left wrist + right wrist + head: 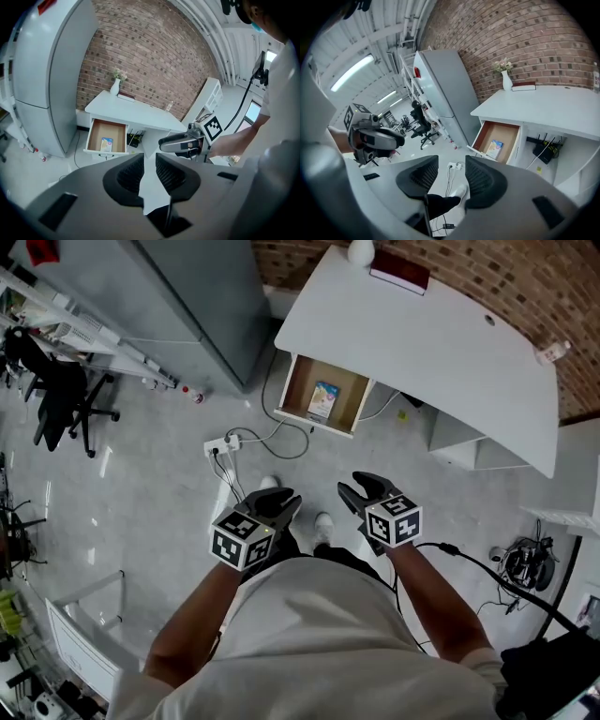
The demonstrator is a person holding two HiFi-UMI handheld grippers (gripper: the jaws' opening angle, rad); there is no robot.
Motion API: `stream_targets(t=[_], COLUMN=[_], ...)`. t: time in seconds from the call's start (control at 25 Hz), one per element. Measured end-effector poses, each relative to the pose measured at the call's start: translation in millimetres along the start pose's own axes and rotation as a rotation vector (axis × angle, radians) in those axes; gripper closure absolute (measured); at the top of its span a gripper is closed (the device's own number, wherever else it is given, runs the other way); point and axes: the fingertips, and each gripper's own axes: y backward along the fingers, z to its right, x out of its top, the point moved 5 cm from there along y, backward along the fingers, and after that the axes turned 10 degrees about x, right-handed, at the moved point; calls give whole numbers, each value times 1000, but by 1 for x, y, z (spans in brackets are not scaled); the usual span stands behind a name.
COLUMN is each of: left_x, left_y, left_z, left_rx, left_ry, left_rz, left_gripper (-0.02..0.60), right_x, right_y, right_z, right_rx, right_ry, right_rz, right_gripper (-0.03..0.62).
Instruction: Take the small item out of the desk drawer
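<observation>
A white counter [422,343] stood against a red brick wall [525,277] on a pale grey floor [141,493], beside a tall grey cabinet [187,296], carrying one white vase [361,251] and one dark red book [400,271]. Its one wooden drawer [296,390] hung open, and there it was, one small blue-and-yellow packet [323,399] lying flat inside. Two grippers hovered well short of it, both empty: the left gripper [281,502] with fingers narrowly apart, the right gripper [356,486] with fingers wider.
</observation>
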Motion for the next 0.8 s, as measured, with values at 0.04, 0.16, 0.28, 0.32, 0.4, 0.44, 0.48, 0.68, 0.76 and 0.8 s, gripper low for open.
stream_targets(t=[0.04, 0.16, 0.28, 0.32, 0.4, 0.44, 0.48, 0.68, 0.76, 0.8], left_x=[3, 16, 37, 45, 60, 68, 75, 94, 97, 98], left_y=[-6, -28, -50, -56, -67, -72, -77, -95, -105, -112], left_z=[-9, -39, -73, -86, -111, -125, -138, -194, -211, -219], left_rx=[-13, -46, -97, -118, -161, -182, -201, -277, -305, -319], left_ry=[1, -21, -48, -60, -86, -100, -114, -170, -181, -184], left_rz=[-10, -50, -87, -100, -126, -137, -149, -200, -223, -233], left_gripper=[491, 497, 520, 525, 538, 543, 546, 558, 558, 558], right_x=[4, 18, 37, 42, 52, 57, 61, 69, 72, 74], right_y=[-11, -43, -76, -88, -114, -127, -140, -198, -220, -229], right_z=[8, 30, 54, 62, 77, 85, 93, 140, 161, 175], right_rx=[-11, -51, -105, -126, -174, -198, -222, -347, -363, -380], right_ry=[-16, -59, -117, -139, -176, -191, -205, -282, -317, -332], right_rz=[2, 5, 18, 20, 19, 18, 16, -5, 6, 12], right_gripper=[396, 390, 384, 383, 381, 381, 381, 356, 330, 318])
